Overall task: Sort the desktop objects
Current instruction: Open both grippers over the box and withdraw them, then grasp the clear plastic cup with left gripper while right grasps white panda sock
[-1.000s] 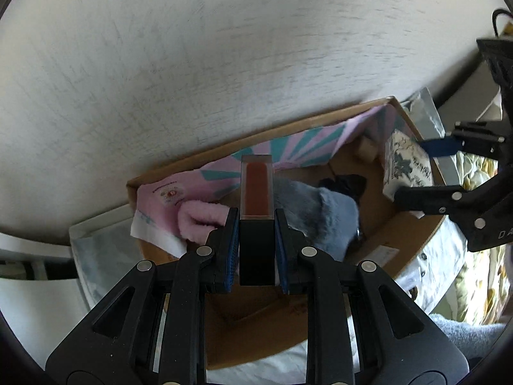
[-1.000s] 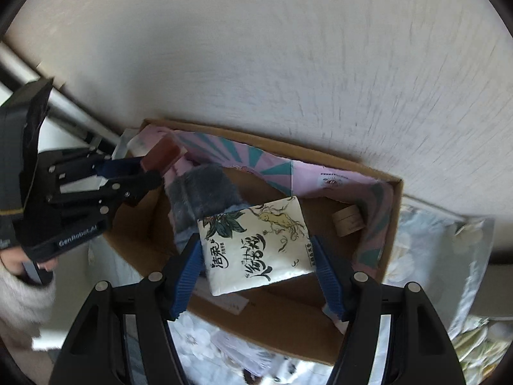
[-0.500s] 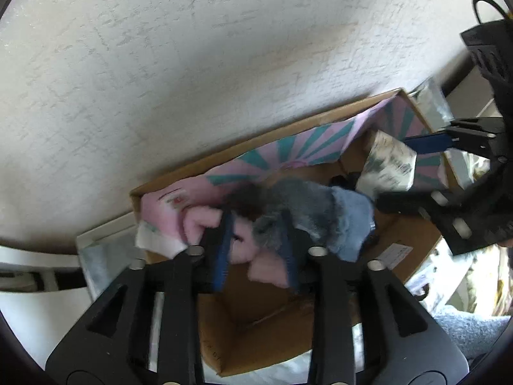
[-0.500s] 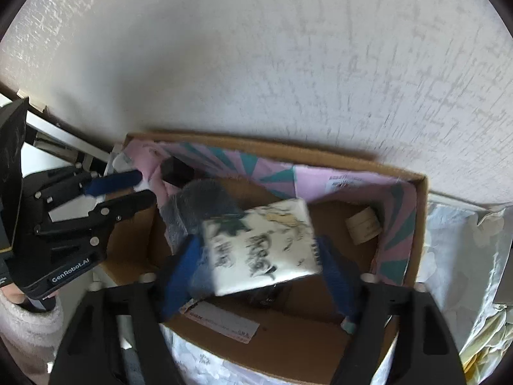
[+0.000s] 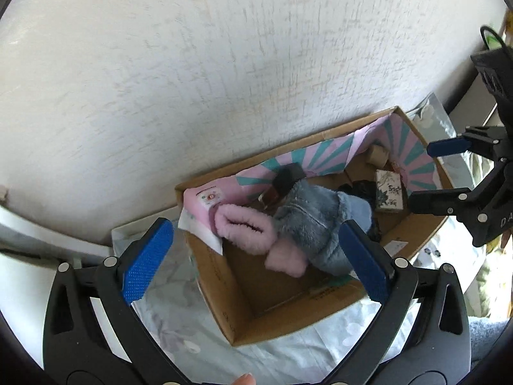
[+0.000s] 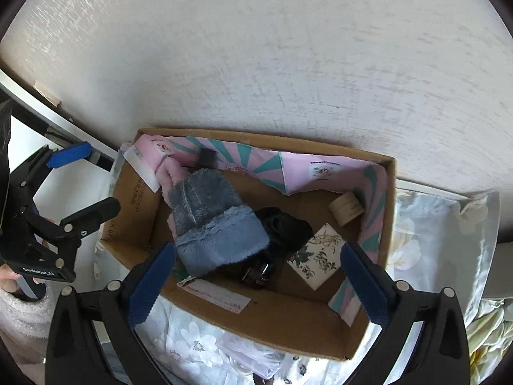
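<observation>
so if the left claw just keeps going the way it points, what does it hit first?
Probably the fluffy slippers in the cardboard box: they lie between the opening, empty left claw's tips. Depth is unclear.

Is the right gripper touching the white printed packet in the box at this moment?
Apart. The right wrist view shows the right gripper, jaws opening, above the white printed packet, which lies loose on the cardboard box floor.

left hand-held gripper (image 5: 256, 256) opening, right hand-held gripper (image 6: 256, 276) opening

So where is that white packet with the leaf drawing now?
The white packet lies in the cardboard box, right of the black bundle, below the small round jar.
</observation>
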`<state>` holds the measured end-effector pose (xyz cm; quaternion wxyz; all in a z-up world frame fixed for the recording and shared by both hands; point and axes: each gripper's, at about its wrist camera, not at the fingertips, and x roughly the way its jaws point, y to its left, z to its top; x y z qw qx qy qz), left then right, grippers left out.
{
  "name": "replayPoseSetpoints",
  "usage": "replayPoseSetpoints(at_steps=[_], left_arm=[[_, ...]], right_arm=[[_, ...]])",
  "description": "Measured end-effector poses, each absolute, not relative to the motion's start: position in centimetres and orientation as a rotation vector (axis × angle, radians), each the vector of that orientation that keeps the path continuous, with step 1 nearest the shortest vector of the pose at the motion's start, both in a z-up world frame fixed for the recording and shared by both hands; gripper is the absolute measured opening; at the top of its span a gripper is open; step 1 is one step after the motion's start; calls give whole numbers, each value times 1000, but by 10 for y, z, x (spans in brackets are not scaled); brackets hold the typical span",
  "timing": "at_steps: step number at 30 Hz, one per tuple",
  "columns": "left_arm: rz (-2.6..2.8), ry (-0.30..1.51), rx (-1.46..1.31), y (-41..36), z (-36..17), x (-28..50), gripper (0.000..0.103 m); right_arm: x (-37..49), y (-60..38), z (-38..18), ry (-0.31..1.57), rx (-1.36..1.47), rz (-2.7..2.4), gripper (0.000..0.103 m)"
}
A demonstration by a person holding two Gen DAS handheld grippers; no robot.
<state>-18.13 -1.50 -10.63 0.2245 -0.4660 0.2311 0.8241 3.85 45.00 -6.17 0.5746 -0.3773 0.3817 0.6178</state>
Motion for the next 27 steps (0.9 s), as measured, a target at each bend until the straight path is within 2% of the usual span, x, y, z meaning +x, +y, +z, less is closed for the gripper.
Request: replayPoseSetpoints(at_steps=[13,19,27], left_arm=[[2349,548,-1281,-43,-85,-143,103],[2381,478,-1265,-59,-77,-117,103],[2428,411,-1257,-62,-100,-75,103]], right_arm=[[44,398,-25,774,-920,1395,103],[58,364,-11,709,-849,1412,103],[82,324,-49,750,-865,1374,103]])
